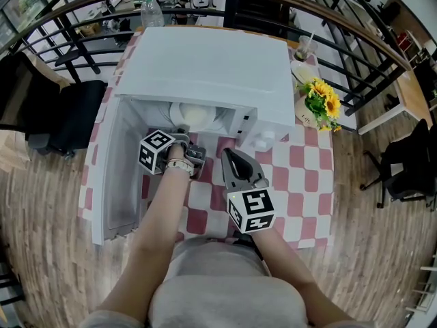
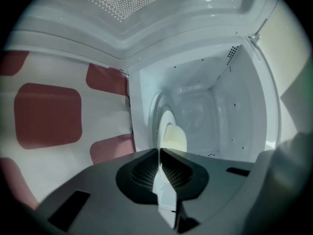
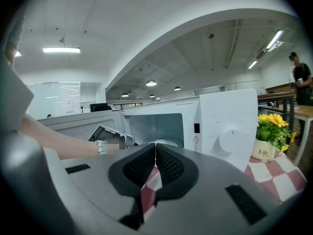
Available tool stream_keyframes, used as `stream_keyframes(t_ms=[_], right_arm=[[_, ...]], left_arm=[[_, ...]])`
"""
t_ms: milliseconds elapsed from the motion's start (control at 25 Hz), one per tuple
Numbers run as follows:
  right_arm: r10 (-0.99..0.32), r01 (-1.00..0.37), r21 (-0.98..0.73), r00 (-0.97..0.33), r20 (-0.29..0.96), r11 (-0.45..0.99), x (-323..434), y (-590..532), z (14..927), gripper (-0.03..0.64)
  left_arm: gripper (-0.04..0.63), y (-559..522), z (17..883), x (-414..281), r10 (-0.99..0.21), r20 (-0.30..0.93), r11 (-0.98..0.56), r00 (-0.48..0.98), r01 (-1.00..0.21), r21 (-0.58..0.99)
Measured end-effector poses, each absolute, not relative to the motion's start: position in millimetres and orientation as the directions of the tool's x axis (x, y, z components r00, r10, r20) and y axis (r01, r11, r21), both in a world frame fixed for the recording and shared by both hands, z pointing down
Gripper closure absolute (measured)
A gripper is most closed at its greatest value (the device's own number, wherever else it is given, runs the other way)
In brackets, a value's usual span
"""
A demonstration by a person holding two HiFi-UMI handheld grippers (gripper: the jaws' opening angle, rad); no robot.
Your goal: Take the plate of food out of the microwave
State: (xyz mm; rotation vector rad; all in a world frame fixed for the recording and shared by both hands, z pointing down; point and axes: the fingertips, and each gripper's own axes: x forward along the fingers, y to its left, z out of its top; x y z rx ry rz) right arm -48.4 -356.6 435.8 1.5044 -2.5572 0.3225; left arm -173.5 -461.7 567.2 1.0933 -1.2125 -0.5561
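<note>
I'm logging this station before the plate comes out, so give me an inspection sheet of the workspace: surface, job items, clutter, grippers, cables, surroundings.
Surface: red-and-white checked tablecloth.
Job's things: white microwave, door swung open; plate with pale food inside.
Clutter: potted yellow flowers beside the microwave; bottle and cup behind it.
Grippers: left gripper in the microwave mouth, jaws apparently closed on the plate's rim; right gripper shut, empty, over the tablecloth.
Cables: nothing seen.
Surroundings: wooden floor, dark railing, black chair.
</note>
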Motion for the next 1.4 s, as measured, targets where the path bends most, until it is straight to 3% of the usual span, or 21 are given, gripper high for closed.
stream_keyframes(t_ms=[400,1400], right_arm=[[-0.844,-0.875,-0.1,-0.483,0.234,0.473,-48.9,-353.3,433.3,0.592],[-0.847,-0.87,-0.068,-0.491,0.205,0.488,-51.8,-336.2,416.3,0.592]], left_arm=[[0.586,-456.0,553.7,-171.3,-0.887,0.326,0.282,0.327,-0.175,0.943],[0.586,-410.5,517.0,-158.9,-0.898,0.192,0.145,0.396,-0.145,0.979]])
